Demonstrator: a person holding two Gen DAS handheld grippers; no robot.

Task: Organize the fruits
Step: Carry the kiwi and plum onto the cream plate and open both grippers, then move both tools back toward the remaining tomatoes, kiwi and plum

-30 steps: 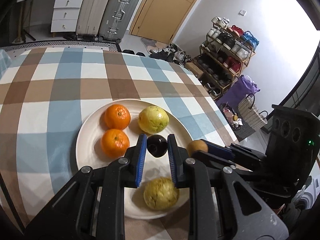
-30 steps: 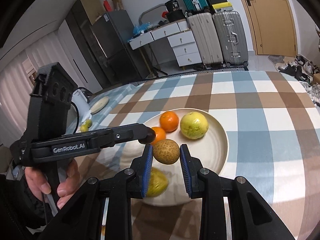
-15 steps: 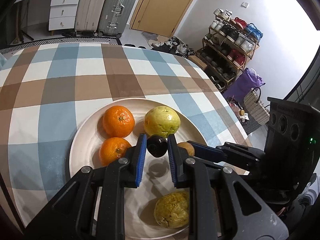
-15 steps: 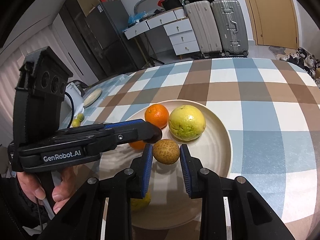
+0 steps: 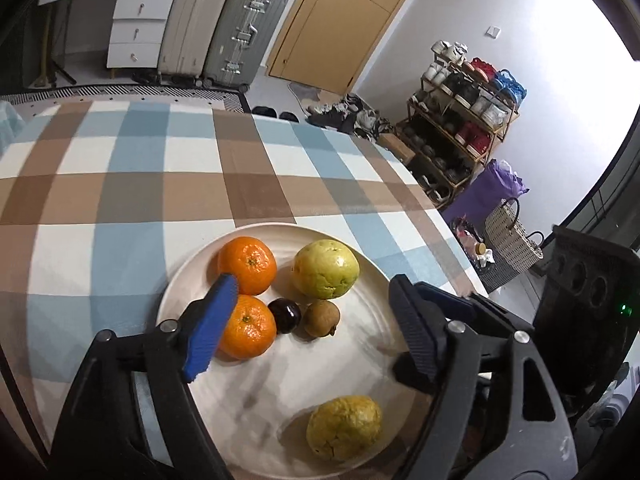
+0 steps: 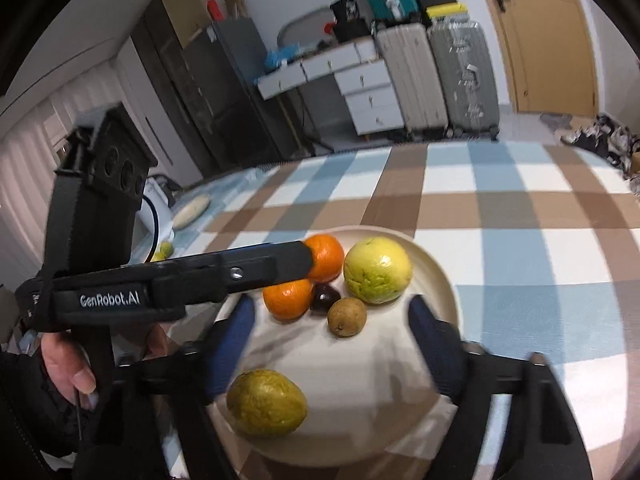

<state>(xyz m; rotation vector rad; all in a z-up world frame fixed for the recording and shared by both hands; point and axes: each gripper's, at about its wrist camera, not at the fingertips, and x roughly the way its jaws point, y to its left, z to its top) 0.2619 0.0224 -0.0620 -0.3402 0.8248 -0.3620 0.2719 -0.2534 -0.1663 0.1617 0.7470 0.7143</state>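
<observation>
Both jaws are opening: your left gripper (image 5: 312, 320) and right gripper (image 6: 332, 320) hold nothing. The plum (image 5: 284, 315) and brown fruit (image 5: 321, 318) sit on the plate (image 5: 376, 292). Lift straight away without nudging them.

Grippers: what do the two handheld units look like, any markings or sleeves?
Both are black plastic with blue ribbed pads. The left gripper carries white "GenRobot.AI" lettering on its side and a boxy camera head with three round ports. The right gripper looks the same build. The hand shows a dark sleeve cuff.
</observation>
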